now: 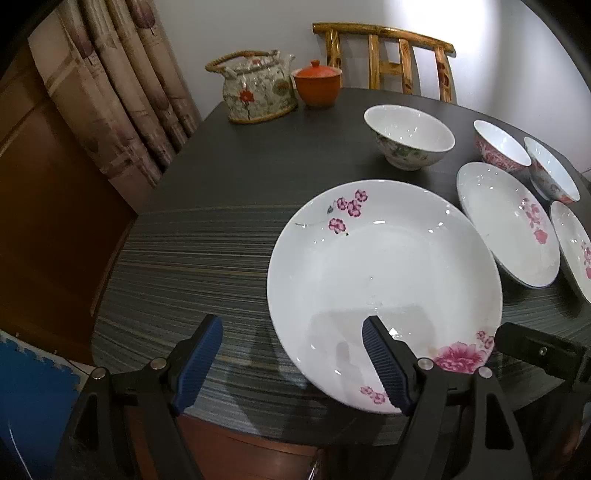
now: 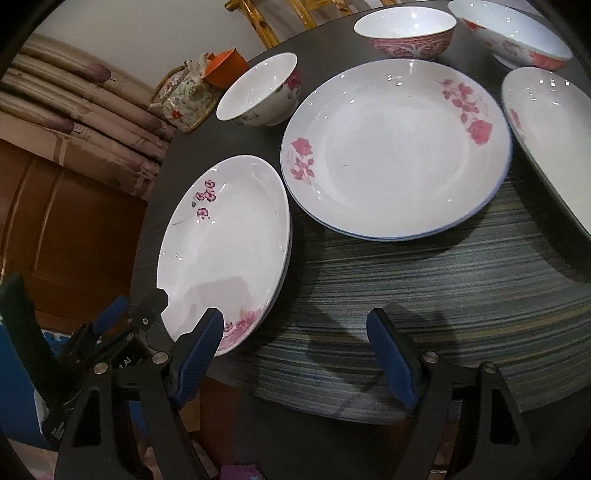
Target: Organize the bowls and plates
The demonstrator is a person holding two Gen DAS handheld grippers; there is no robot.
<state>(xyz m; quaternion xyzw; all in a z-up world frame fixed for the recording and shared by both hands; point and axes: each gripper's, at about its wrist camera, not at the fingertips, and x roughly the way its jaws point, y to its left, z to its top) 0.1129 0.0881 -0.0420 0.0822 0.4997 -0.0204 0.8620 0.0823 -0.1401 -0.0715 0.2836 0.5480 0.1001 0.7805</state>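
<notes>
A white plate with purple blossoms [image 1: 384, 273] lies near the table's front edge; it also shows in the right wrist view [image 2: 225, 247]. My left gripper [image 1: 291, 365] is open, its right finger over the plate's near rim, its left finger beside the plate. My right gripper [image 2: 295, 358] is open and empty above the striped table [image 2: 461, 295], to the right of that plate. A blue-rimmed rose plate [image 2: 395, 147] lies behind. A third plate [image 2: 554, 140] is at the right. Three bowls stand at the back: floral [image 2: 258, 88], pink [image 2: 406, 33], red-patterned [image 2: 509, 33].
A floral teapot [image 1: 255, 92] and an orange lidded cup [image 1: 317, 83] stand at the table's far left corner. A bamboo chair [image 1: 388, 59] is behind the table. A curtain [image 1: 122, 92] and a wooden door [image 1: 48, 206] are at the left.
</notes>
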